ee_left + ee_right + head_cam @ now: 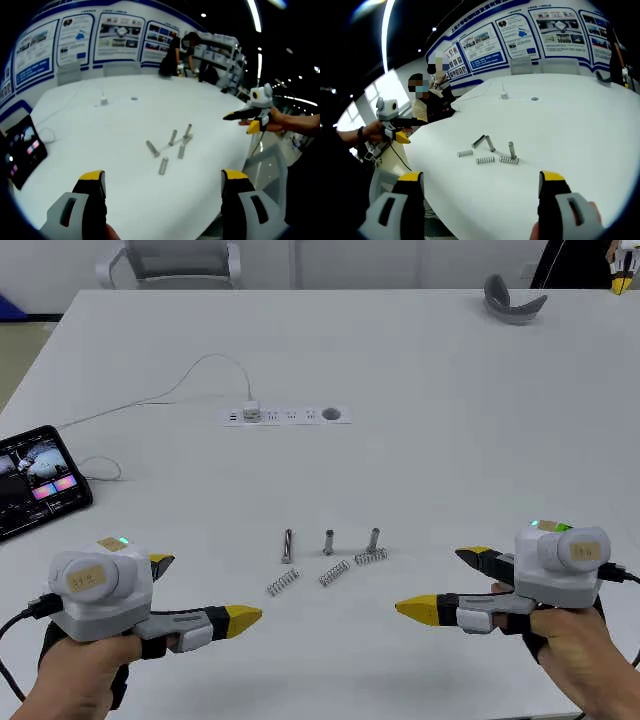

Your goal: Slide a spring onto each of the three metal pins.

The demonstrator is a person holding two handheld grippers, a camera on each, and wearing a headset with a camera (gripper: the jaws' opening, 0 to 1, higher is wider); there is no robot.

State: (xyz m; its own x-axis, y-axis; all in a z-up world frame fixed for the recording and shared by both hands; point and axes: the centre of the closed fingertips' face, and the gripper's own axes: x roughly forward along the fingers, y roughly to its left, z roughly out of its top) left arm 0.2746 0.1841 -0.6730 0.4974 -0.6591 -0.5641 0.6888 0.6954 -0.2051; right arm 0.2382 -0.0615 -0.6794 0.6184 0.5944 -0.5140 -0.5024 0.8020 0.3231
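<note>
1. We hold the left tongs [205, 588] spread wide and empty over the near left of the table [450, 420]. The right tongs [430, 580] are also spread and empty at the near right.
2. Between the two, the left pin [287, 545], the middle pin [328, 541] and the right pin [374, 538] form a short row. The left pin appears to lie on its side, while the other two stand upright.
3. Just nearer to us lie the left spring [283, 582], the middle spring [334, 572] and the right spring [370, 556]. The right spring lies just beside the foot of the right pin.
4. No pin carries a spring, so we judge that none of the task is done and all three fittings are left.
5. We expect the next step is to pick up one spring. The lying pin will likely need steadying or standing up first.
</note>
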